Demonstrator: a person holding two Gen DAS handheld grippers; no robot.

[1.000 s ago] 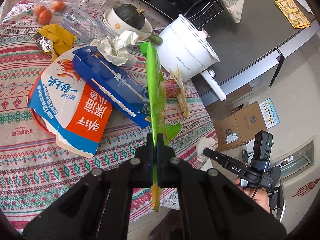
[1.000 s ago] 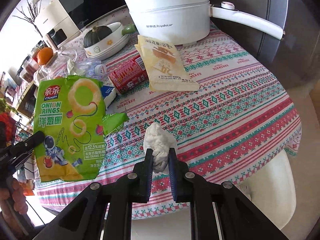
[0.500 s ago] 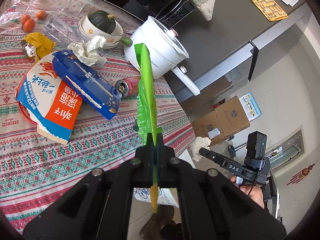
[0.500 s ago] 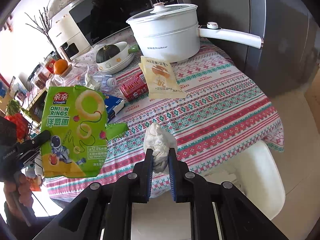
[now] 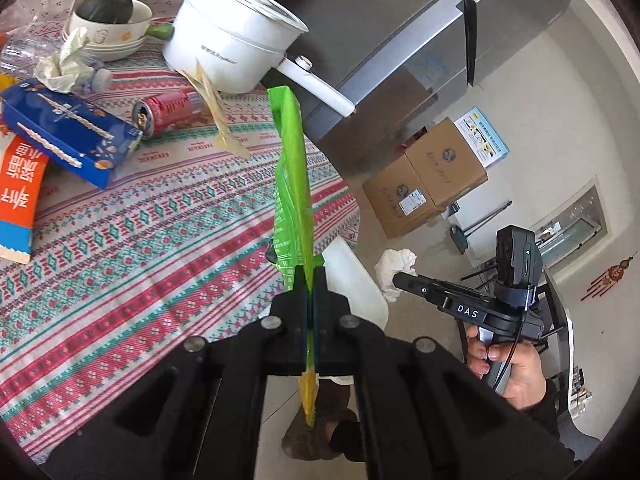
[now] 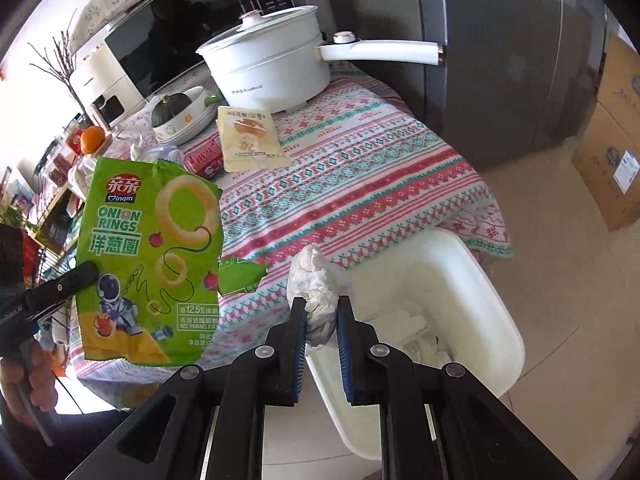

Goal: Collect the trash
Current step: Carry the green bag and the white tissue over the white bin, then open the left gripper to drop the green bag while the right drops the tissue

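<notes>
Moved: both grippers have come away from the table (image 6: 360, 184), over the white bin (image 6: 472, 304).
Left gripper (image 5: 310, 280): pinches the green chip bag (image 5: 292, 184).
Right gripper (image 6: 320, 320): squeezes the paper wad (image 6: 316, 280).
Next: likely drop both.

The pot (image 6: 272, 68) is sitting at the far edge of the surface (image 6: 360, 184). Just before the pot, a packet (image 6: 248, 138) is lying flat, with a can (image 6: 206, 158) lying at the packet's left. Left of the pot, bowls (image 6: 184, 120) are standing with a squash (image 6: 170, 108) in the top one. A bin (image 6: 460, 300) is standing on the floor, before the pot and off the surface's near edge.
</notes>
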